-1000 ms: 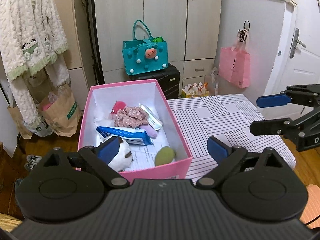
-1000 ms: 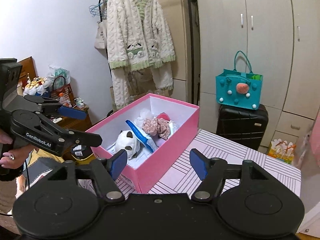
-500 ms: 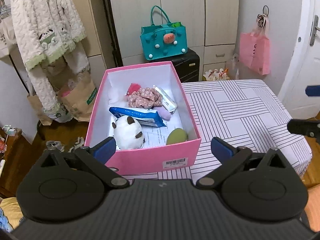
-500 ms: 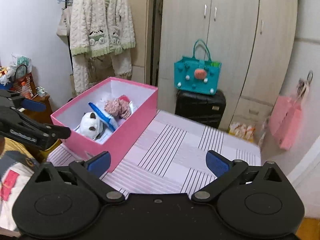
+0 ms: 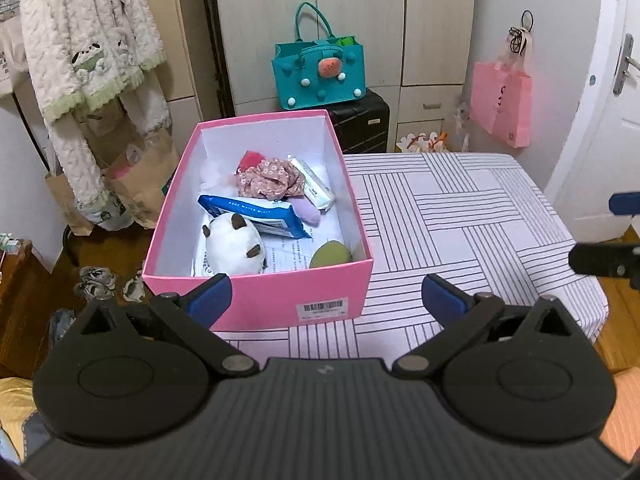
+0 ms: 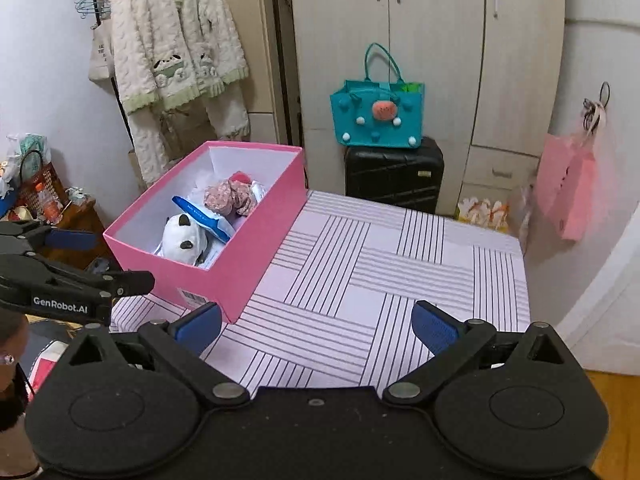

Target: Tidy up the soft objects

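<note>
A pink box [image 5: 256,300] [image 6: 244,268] stands on the left part of the striped table [image 5: 460,216] [image 6: 380,264]. In it lie a white plush animal [image 5: 234,246] [image 6: 184,238], a blue wipes pack [image 5: 256,214] [image 6: 202,216], a pink floral scrunchie [image 5: 268,178] [image 6: 226,198], a green sponge egg [image 5: 330,256], a lilac soft piece [image 5: 308,212] and a small white packet [image 5: 312,186]. My left gripper [image 5: 326,302] is open and empty, hanging before the box's near wall. My right gripper [image 6: 316,324] is open and empty over the table's front, to the right of the box.
A teal bag [image 5: 320,70] [image 6: 378,118] sits on a black suitcase [image 6: 394,174] behind the table. A pink bag [image 5: 500,106] hangs at the right by a white door [image 5: 612,120]. A fluffy robe [image 5: 84,52] hangs at the left above paper bags [image 5: 136,184].
Both grippers have drawn back and risen from the box, so more of the table shows. The right gripper has swung right. Both stay open and empty.
</note>
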Tool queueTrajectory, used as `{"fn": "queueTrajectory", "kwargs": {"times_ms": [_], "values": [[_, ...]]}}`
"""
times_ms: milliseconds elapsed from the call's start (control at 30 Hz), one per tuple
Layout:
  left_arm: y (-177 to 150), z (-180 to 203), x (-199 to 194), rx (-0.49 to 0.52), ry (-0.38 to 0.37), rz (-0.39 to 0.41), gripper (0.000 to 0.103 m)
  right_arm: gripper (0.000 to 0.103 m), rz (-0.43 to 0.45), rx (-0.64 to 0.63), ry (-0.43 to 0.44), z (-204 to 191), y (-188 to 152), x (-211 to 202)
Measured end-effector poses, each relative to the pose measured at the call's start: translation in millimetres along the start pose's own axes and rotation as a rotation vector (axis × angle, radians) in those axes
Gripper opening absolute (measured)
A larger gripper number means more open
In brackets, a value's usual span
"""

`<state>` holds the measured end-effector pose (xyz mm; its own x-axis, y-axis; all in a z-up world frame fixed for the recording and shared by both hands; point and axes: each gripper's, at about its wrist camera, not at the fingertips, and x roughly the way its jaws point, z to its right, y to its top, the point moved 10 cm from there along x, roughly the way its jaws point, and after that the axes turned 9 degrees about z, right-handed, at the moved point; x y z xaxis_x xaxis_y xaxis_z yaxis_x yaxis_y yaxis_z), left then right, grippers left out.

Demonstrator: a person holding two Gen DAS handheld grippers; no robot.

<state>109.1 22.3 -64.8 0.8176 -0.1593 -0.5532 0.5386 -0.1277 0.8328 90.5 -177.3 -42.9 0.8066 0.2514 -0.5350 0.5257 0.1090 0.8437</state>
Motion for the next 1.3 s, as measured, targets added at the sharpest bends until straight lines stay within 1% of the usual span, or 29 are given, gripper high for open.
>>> {"fn": "queueTrajectory", "kwargs": {"times_ms": [33, 67, 133, 167, 300, 433, 600, 800, 1033, 1167, 1300], "values": [[-0.2, 1.3, -0.9, -0.003, -0.005, 0.005, 0.103, 0.102, -0.005, -0.021, 0.004, -1.0, -1.5, 0.0], [-0.3, 2.7, -1.4, 0.001, -0.01, 0.009, 0.103, 0.102, -0.001, -0.05, -0.01, -1.0, -1.9, -0.3], [-1.4, 6.9, -0.2, 0.022, -0.016, 0.009, 0.103, 0.103, 0.019, -0.075, -0.074, 3.3, -1.1, -2.3], [-2.1, 8.7, 0.2, 0.031, -0.012, 0.009, 0.103, 0.103, 0.024, -0.074, -0.088, 4.9, -1.1, -3.2], [-5.6, 17.2, 1.7, 0.056, -0.013, 0.011, 0.103, 0.103, 0.025, -0.038, -0.088, 11.0, -3.1, -5.1], [-9.7, 21.1, 2.0, 0.048, -0.01, 0.021, 0.103, 0.103, 0.03, -0.026, -0.119, 15.3, -8.1, -5.0], [-11.6, 19.5, -0.3, 0.019, 0.0, 0.05, 0.103, 0.103, 0.036, -0.058, -0.171, 11.7, -17.3, -3.9], [-15.3, 19.6, -0.9, -0.019, 0.0, 0.068, 0.103, 0.103, 0.057, -0.04, -0.189, 10.2, -24.7, -9.0], [-20.0, 18.8, -4.6, -0.029, 0.028, 0.086, 0.103, 0.103, 0.101, 0.005, -0.246, 14.3, -31.8, -23.2], [-21.2, 18.8, -4.9, -0.028, 0.04, 0.087, 0.103, 0.103, 0.113, 0.013, -0.246, 13.8, -33.5, -29.2], [-21.7, 18.9, -5.9, -0.03, 0.055, 0.097, 0.103, 0.103, 0.122, 0.002, -0.284, 15.1, -33.2, -30.4]]}}
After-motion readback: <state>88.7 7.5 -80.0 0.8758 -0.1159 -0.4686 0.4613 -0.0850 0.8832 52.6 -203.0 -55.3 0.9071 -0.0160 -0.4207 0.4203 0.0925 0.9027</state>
